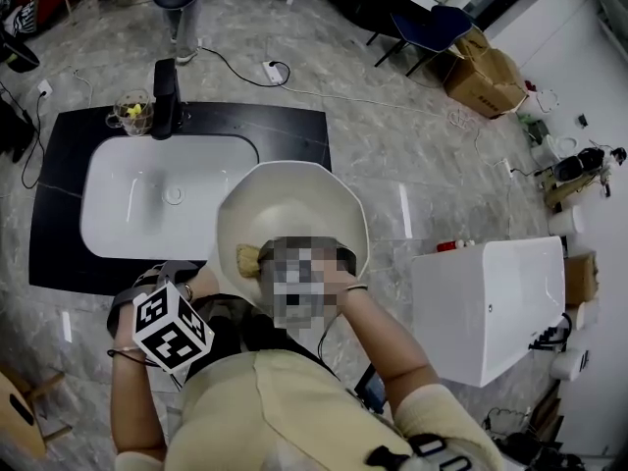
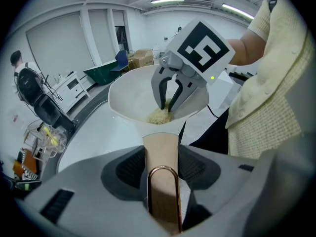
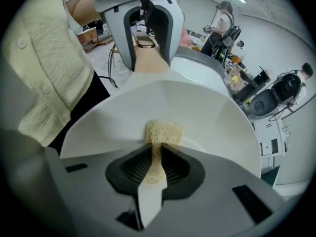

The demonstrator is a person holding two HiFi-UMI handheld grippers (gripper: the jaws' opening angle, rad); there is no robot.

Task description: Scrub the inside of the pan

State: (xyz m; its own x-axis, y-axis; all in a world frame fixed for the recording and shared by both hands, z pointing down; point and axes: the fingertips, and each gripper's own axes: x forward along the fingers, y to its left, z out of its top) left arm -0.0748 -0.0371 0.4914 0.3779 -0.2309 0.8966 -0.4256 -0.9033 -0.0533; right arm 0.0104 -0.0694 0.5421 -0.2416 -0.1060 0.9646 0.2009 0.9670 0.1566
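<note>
We could read no text, brand, label or number anywhere; the marker cube [image 1: 172,327] bore only black-and-white square patterns, not letters.

White pan [image 1: 294,183], beige scrubber [image 1: 247,258] inside

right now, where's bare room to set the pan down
The white basin is bare left of the pan, in front of the faucet. The black counter is free right of the basin. Crowded: the glass beside the faucet, and inside the pan, where the right tongs hold the sponge.
</note>
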